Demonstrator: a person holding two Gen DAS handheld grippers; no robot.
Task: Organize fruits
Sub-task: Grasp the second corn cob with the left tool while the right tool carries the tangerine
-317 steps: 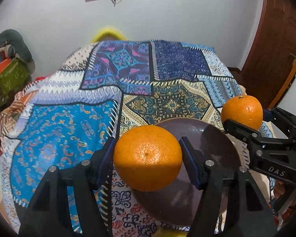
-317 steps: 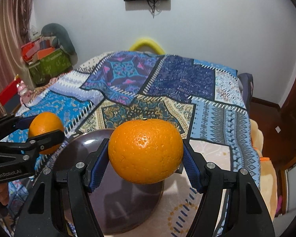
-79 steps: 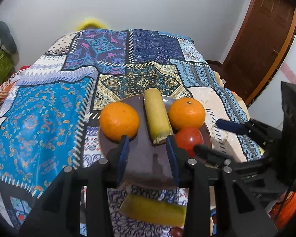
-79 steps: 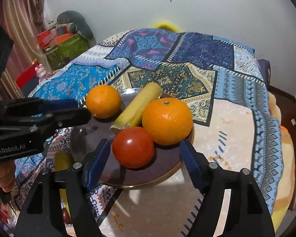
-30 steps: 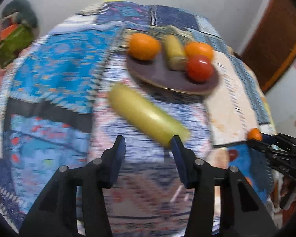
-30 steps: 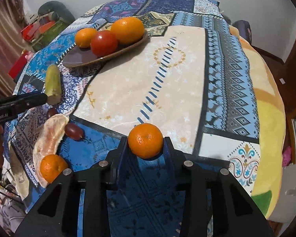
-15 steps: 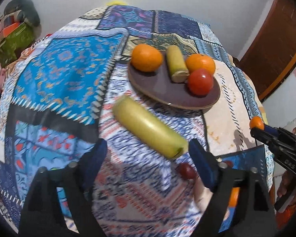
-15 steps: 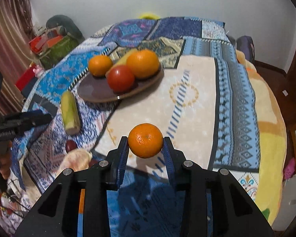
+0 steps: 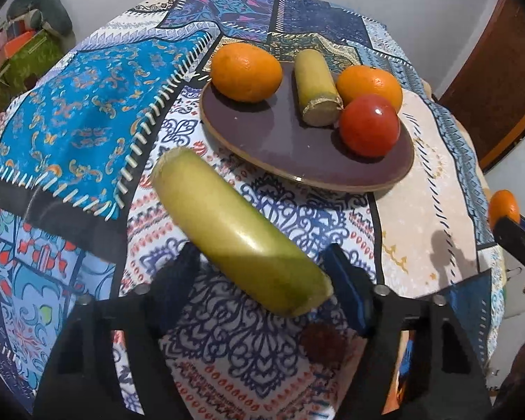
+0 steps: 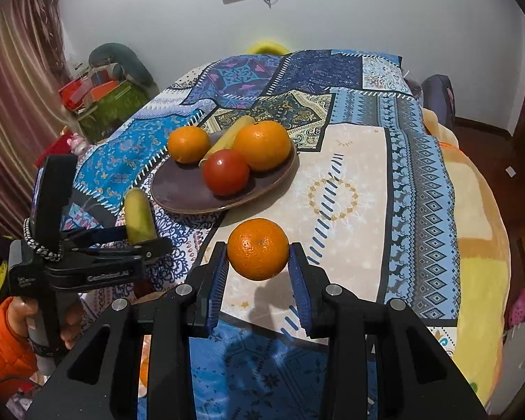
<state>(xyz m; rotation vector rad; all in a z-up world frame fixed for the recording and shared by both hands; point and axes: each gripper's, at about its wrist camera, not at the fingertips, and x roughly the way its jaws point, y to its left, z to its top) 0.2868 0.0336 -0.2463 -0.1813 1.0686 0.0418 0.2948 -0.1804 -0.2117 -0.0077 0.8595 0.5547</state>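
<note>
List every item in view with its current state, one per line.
Left gripper: jaws closing around the loose banana piece, not yet pressing.
Loose banana piece: lying on the cloth, outside the plate.
Right gripper: shut on a small orange, held above the cloth.
Plate: holds two oranges, a tomato and a banana piece.

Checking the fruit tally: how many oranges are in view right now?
3 for sure: two on the plate, a left orange and a right orange, and a small orange in the right gripper. An orange patch low by that gripper may be another.
</note>
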